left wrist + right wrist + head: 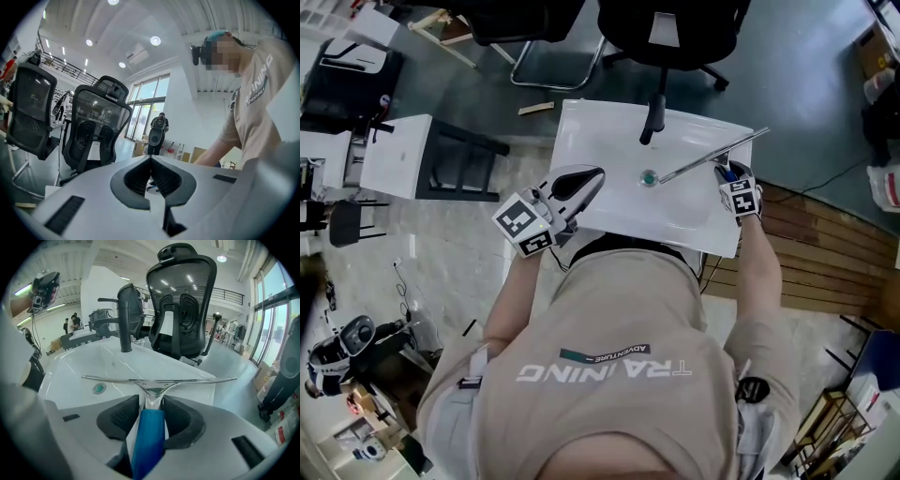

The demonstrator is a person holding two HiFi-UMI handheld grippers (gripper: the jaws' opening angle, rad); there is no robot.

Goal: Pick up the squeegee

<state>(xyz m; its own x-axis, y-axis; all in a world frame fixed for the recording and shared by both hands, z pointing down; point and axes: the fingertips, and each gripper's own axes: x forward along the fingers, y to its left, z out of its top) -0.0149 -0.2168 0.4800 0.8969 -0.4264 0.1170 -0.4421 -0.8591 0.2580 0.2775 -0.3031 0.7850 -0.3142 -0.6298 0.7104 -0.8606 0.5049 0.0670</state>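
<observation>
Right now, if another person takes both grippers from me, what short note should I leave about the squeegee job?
Right gripper: shut on the blue handle of the squeegee.
Left gripper: shut, holding nothing, at the front left edge of the white sink.
Squeegee: its metal blade reaches over the basin, one end near the green drain, in front of the black faucet.
Done: the grasp is made.
Left: raise it clear. Whether the blade touches the basin cannot be told, so lift gently.
</observation>
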